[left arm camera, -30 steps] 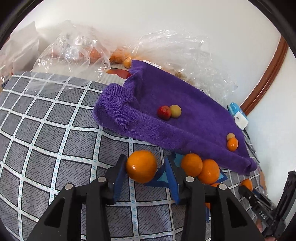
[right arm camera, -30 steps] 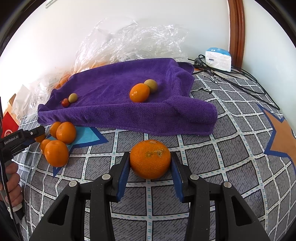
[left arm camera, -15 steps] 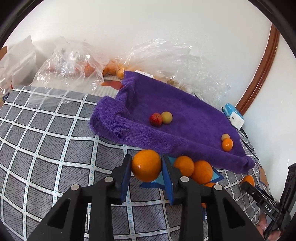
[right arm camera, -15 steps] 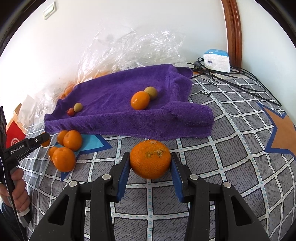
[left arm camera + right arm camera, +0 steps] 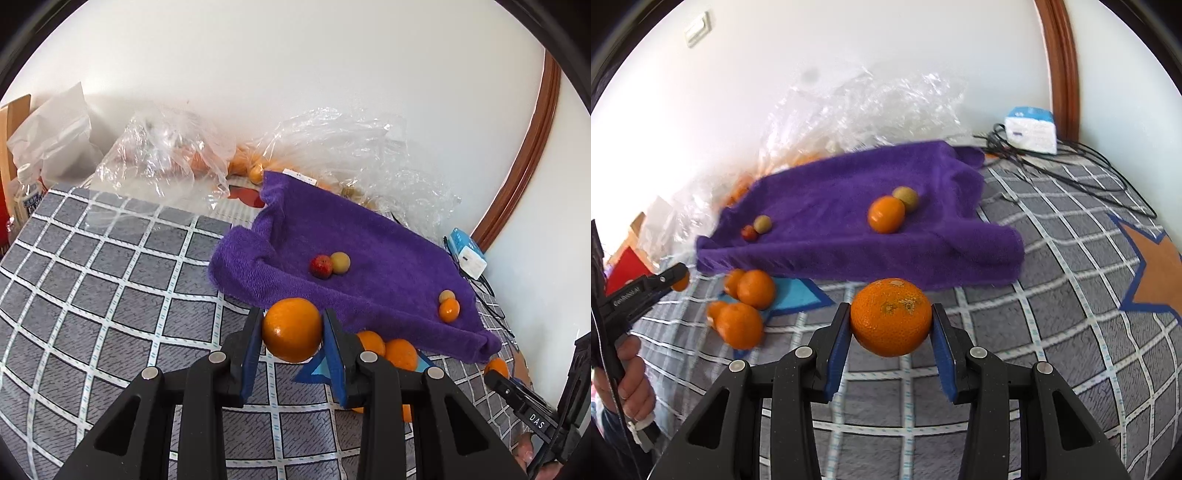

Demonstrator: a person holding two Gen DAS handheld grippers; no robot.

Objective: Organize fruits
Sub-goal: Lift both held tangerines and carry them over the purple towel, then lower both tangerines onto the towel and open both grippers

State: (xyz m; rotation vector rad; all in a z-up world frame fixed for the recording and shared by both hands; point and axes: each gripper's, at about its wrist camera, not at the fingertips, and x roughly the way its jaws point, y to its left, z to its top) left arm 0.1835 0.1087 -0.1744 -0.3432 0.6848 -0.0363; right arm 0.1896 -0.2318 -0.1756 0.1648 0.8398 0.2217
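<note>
The left gripper (image 5: pixel 292 330) is closed on a smooth orange (image 5: pixel 291 329) – both blue pads press its sides. The right gripper (image 5: pixel 891 319) is closed on a bigger orange (image 5: pixel 891 317) with brown marks. The purple towel (image 5: pixel 849 221) lies at 12 o'clock from each, carrying small fruits; a pile of oranges (image 5: pixel 746 306) sits at 9 o'clock of the right gripper, on the checked cloth (image 5: pixel 1052 332)

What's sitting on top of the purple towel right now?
On the purple terry towel lie four fruits: a small orange touching a round tan fruit, and a tiny red fruit beside another tan one. Anything under the towel's folds is hidden.
</note>
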